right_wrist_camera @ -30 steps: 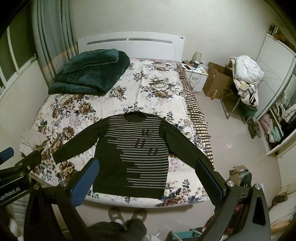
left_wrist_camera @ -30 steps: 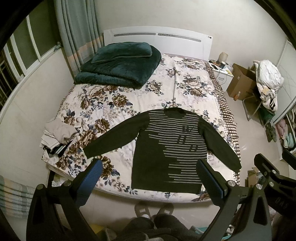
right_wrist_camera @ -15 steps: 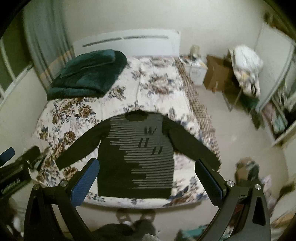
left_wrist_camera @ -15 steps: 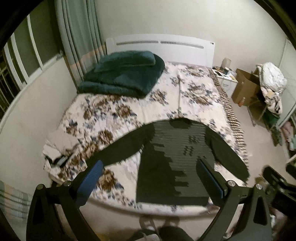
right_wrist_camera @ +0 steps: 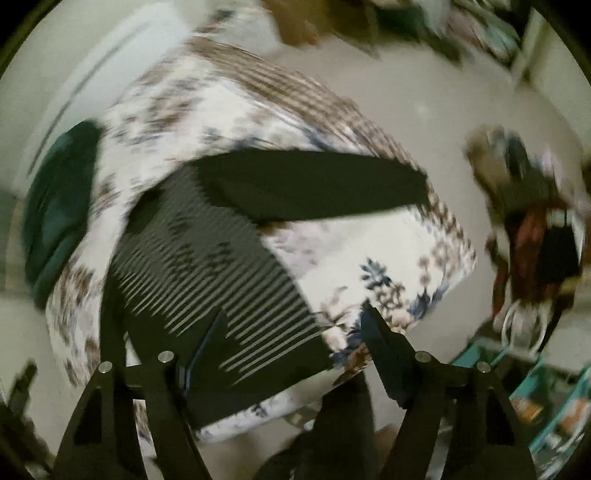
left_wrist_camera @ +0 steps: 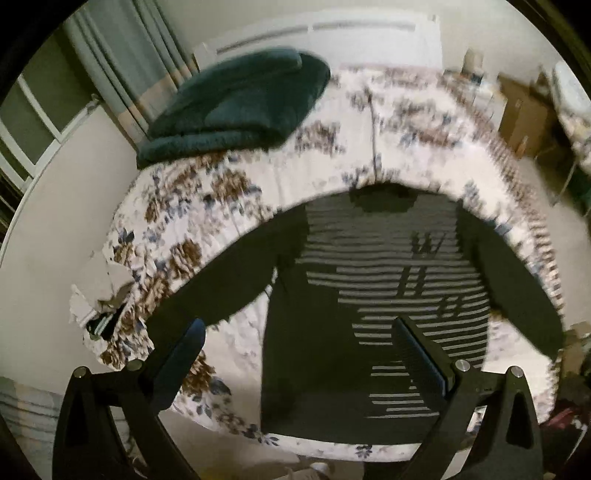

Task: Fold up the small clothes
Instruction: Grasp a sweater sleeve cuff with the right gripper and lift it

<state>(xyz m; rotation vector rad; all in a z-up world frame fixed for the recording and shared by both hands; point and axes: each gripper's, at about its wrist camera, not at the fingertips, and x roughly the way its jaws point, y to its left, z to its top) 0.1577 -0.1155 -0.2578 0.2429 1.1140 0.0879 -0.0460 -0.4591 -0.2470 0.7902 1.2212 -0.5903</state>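
Both of your tongs are spread wide with nothing between the fingers. Your left gripper [left_wrist_camera: 297,343] hangs above the lower half of the dark long-sleeved sweater with pale stripes [left_wrist_camera: 373,295], which lies flat with its sleeves out on the floral-print bedspread [left_wrist_camera: 207,221], hem at the near edge. Your right gripper [right_wrist_camera: 295,328] sits over the sweater's bottom corner near the bed's edge. The folded dark green blanket [left_wrist_camera: 240,107] is up by the white headboard [left_wrist_camera: 369,29]. Everything's pretty blurry.
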